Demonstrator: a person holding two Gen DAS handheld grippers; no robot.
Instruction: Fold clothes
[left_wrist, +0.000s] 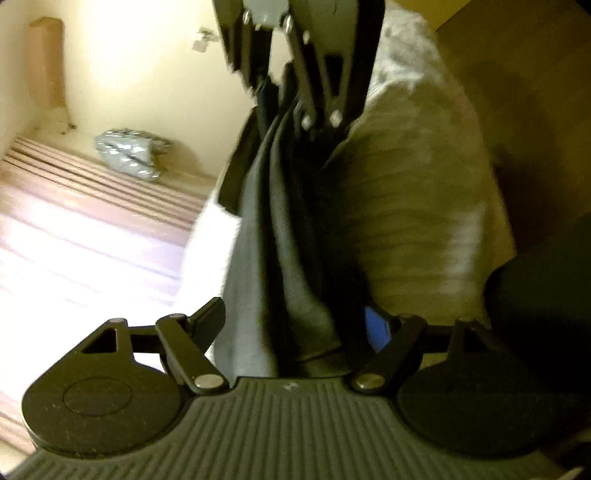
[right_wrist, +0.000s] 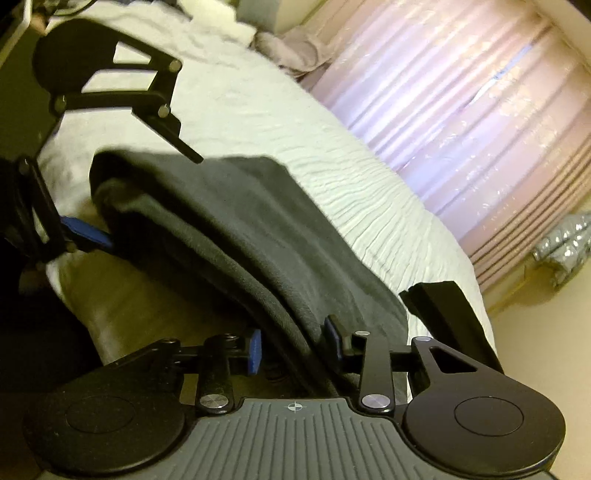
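- Dark grey garment (right_wrist: 236, 229): soft matte knit, bunched into a long folded band with several stacked edges.
- It hangs stretched between both grippers above a bed (right_wrist: 295, 122) with a white ribbed, crinkly cover; pink pleated curtain (right_wrist: 461, 110) behind.
- Long axis runs gripper to gripper, lengthwise folds parallel to it.
- Right gripper (right_wrist: 295, 347): blue-padded fingers partly closed, clamping one end of the band.
- Left gripper (left_wrist: 295, 332): fingers wider apart, cloth passing between them; grip contact itself is blurred, can't tell.
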